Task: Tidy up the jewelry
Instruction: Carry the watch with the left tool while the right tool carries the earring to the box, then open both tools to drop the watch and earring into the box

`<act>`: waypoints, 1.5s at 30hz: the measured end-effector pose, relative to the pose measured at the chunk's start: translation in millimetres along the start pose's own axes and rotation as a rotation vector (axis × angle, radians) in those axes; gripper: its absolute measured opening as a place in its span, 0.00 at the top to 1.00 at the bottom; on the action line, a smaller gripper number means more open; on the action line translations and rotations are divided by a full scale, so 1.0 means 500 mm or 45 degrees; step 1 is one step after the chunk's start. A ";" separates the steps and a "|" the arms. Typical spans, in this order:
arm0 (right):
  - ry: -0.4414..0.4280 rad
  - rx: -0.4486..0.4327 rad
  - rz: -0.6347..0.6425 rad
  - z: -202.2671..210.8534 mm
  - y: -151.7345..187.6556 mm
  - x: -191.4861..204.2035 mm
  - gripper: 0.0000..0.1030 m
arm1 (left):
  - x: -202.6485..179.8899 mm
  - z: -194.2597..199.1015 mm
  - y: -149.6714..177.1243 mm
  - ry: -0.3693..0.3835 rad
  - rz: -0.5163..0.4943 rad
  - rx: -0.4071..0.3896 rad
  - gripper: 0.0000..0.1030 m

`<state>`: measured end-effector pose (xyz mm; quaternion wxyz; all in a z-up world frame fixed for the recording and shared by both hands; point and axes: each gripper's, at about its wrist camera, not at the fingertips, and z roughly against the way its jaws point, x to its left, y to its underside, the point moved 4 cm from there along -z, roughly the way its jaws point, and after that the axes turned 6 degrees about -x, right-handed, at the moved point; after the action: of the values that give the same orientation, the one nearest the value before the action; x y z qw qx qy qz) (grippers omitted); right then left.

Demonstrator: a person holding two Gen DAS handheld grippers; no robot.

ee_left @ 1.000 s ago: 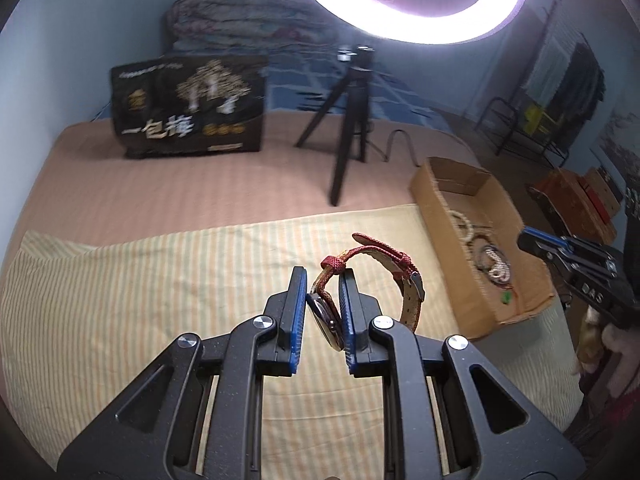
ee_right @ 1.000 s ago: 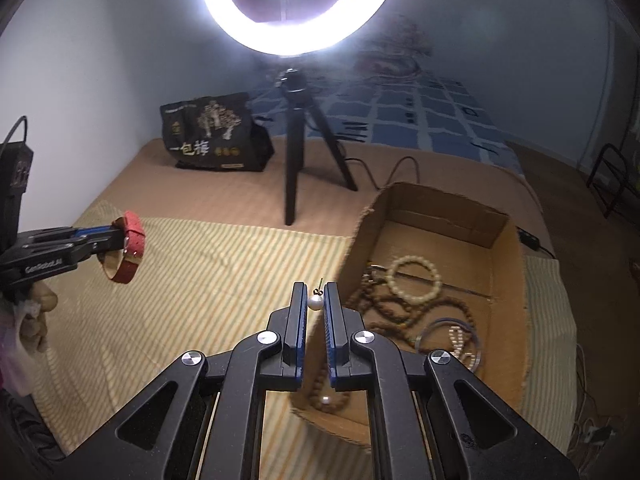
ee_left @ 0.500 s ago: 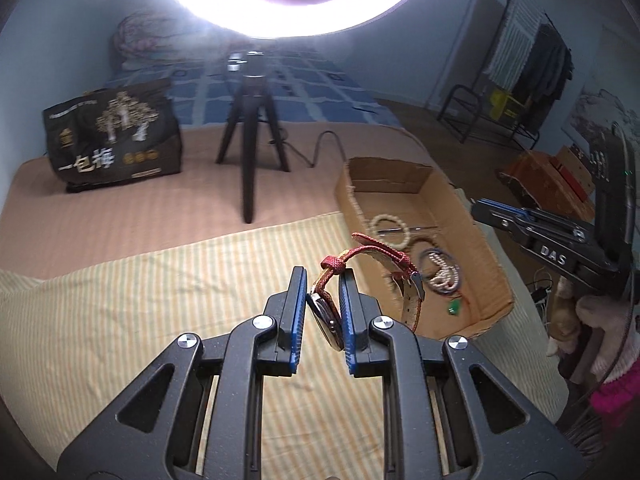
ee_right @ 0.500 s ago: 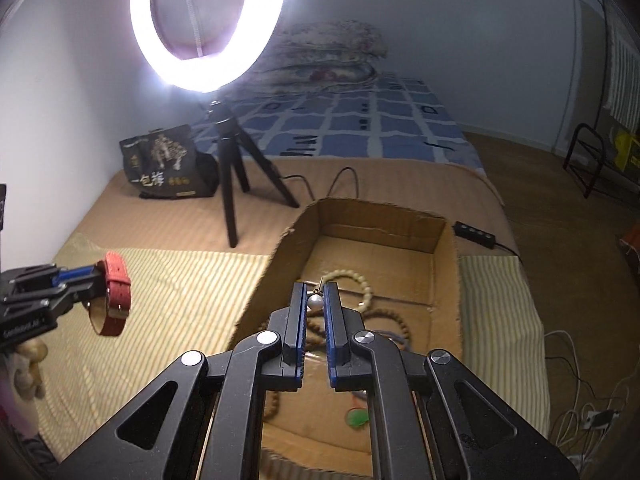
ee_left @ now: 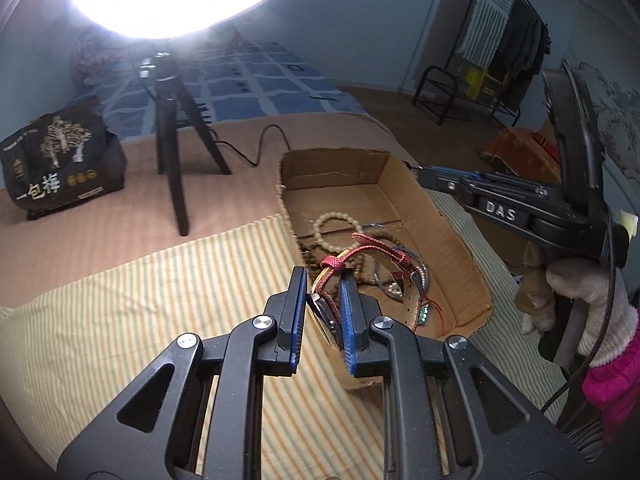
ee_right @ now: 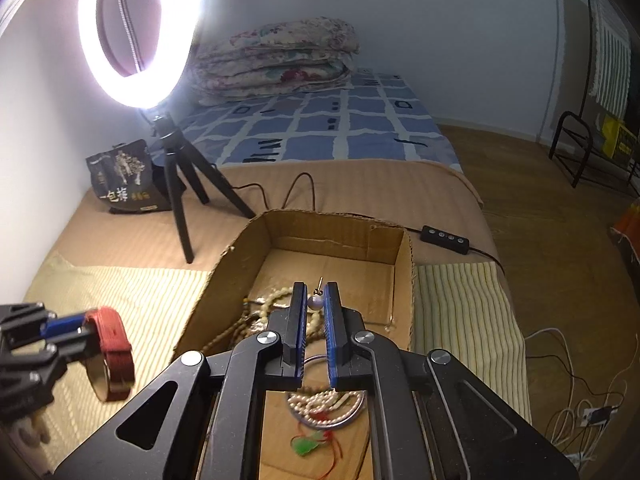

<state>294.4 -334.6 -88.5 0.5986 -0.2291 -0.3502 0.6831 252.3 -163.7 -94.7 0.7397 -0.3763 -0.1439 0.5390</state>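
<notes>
**Inspector A:** Left claw (ee_left: 323, 298): jaws closed on the metal case of a wristwatch with a red woven strap (ee_left: 362, 258). The strap loops forward from the claw, toward twelve o'clock, and hangs above the near left corner of the open brown cardboard box (ee_left: 460, 240).

**Inspector B:** Confirmed. From the right wrist view the same watch (ee_right: 114, 346) sits at nine o'clock, beyond the box's left wall and over the yellow striped cloth (ee_right: 152, 296). Right claw (ee_right: 315, 300): jaws nearly together, pinching a small white pearl earring with a thin metal post (ee_right: 315, 301). The post points up.

**Inspector A:** Position of the earring?

**Inspector B:** Above the box interior, roughly mid-box. Below it lie a pale bead bracelet (ee_left: 336, 230), a brown bead strand (ee_right: 224, 336), a pearl strand with a silver bangle (ee_right: 326, 404) and a green pendant on red cord (ee_right: 308, 444), the last at six o'clock.

**Inspector A:** Surroundings: box and cloth rest on a bed with a tan sheet (ee_right: 352, 188). A lit ring light on a black tripod (ee_right: 180, 184) stands at eleven o'clock, beside a black printed bag (ee_right: 122, 182).
</notes>
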 end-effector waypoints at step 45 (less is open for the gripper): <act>0.044 0.047 -0.026 -0.043 0.010 -0.020 0.45 | -0.078 -0.042 0.019 0.027 -0.123 0.021 0.60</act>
<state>308.6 -340.2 -107.3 0.6156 -0.2261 -0.3295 0.6792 244.2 -206.1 -108.2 0.7694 -0.3685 -0.1494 0.4999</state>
